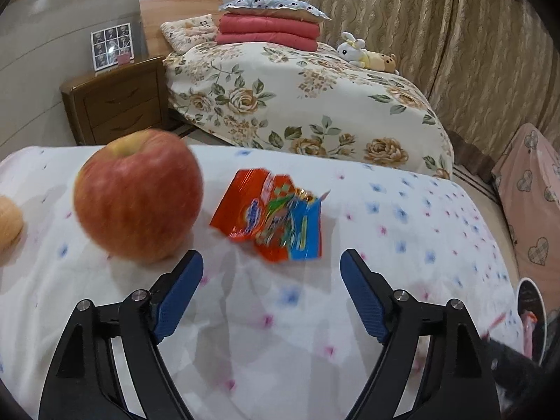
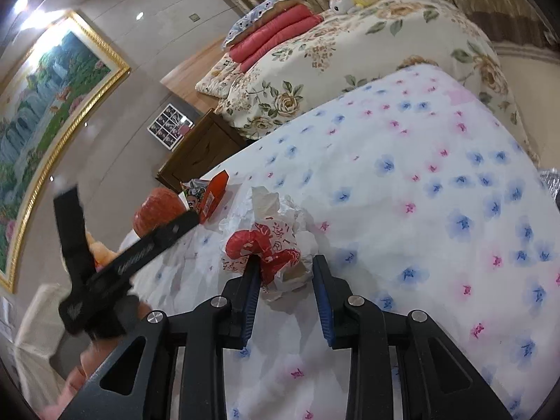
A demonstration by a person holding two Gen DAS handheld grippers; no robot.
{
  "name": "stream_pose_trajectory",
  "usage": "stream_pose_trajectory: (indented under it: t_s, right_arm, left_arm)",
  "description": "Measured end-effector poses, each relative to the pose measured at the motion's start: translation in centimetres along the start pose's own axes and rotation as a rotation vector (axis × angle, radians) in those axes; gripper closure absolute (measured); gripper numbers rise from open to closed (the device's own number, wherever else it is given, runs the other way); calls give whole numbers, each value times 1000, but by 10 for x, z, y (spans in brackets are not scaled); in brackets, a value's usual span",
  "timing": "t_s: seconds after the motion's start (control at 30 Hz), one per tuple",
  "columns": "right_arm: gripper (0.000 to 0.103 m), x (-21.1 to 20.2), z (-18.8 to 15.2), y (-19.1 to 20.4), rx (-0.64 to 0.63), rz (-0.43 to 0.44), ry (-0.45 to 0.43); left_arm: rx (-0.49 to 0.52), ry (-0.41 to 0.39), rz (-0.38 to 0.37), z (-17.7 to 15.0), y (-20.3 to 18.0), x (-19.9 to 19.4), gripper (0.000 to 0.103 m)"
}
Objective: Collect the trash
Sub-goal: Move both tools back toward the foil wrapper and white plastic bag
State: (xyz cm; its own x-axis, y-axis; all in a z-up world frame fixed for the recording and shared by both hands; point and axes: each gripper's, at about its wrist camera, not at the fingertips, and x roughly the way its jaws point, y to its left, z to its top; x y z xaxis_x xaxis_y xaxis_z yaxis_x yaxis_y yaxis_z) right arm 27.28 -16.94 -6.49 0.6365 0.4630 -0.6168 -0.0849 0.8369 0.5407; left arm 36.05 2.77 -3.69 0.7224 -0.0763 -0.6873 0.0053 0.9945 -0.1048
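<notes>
Left wrist view: left gripper [image 1: 271, 267] has its jaws apart with nothing between them, just short of the snack wrapper [image 1: 271, 215].
Snack wrapper: lies on the flowered cloth [image 1: 402, 217], beside the apple [image 1: 138, 196].
Right wrist view: right gripper [image 2: 285, 267] is clamped on the crumpled paper bag [image 2: 276, 248].
Paper bag: on the cloth, near the wrapper.

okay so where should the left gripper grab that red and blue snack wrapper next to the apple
Take the snack wrapper by its raised, crumpled near edge, coming from the near side where the open left gripper already faces it. Its far half lies flat on the flowered cloth, and the apple crowds its left side.
</notes>
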Motion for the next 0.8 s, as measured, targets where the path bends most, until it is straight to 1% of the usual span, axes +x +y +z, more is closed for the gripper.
stream_pose_trajectory:
  t_s: [0.03, 0.13, 0.2, 0.23, 0.3, 0.33, 0.37, 0.4, 0.43, 0.5, 0.53, 0.6, 0.8]
  right_arm:
    - [73, 1, 0, 4, -16, -6, 0]
    - [73, 2, 1, 5, -25, -7, -1]
    - [73, 1, 0, 1, -15, -1, 2]
    - [73, 1, 0, 0, -10, 2, 3]
    - [72, 0, -2, -2, -5, 6, 3]
    - [72, 0, -1, -2, -6, 6, 4]
    - [72, 0, -2, -2, -6, 6, 4]
    - [72, 0, -2, -2, -5, 6, 4]
    - [72, 0, -2, -2, -4, 6, 4]
    - [72, -1, -2, -3, -2, 8, 4]
    - [72, -1, -2, -3, 0, 9, 4]
    - [72, -1, -2, -3, 2, 10, 4]
    - [72, -4, -4, -6, 12, 15, -6]
  left_arm:
    - [4, 0, 1, 1, -1, 2, 20]
    - [0, 6, 38, 4, -3, 8, 21]
    - [-6, 14, 41, 6, -2, 11, 29]
    - [-6, 21, 39, 5, -1, 12, 40]
    - [-4, 43, 36, 5, -1, 16, 57]
    - [-1, 53, 30, 6, -1, 18, 60]
    - [4, 59, 27, 5, -3, 19, 66]
    - [9, 64, 23, 5, -4, 20, 74]
    - [13, 69, 16, 5, -5, 21, 79]
    - [12, 76, -1, 4, -5, 22, 95]
    - [9, 73, -10, 4, -4, 21, 99]
    - [2, 58, -26, 3, -2, 17, 101]
    - [-2, 15, -56, -4, -2, 0, 102]
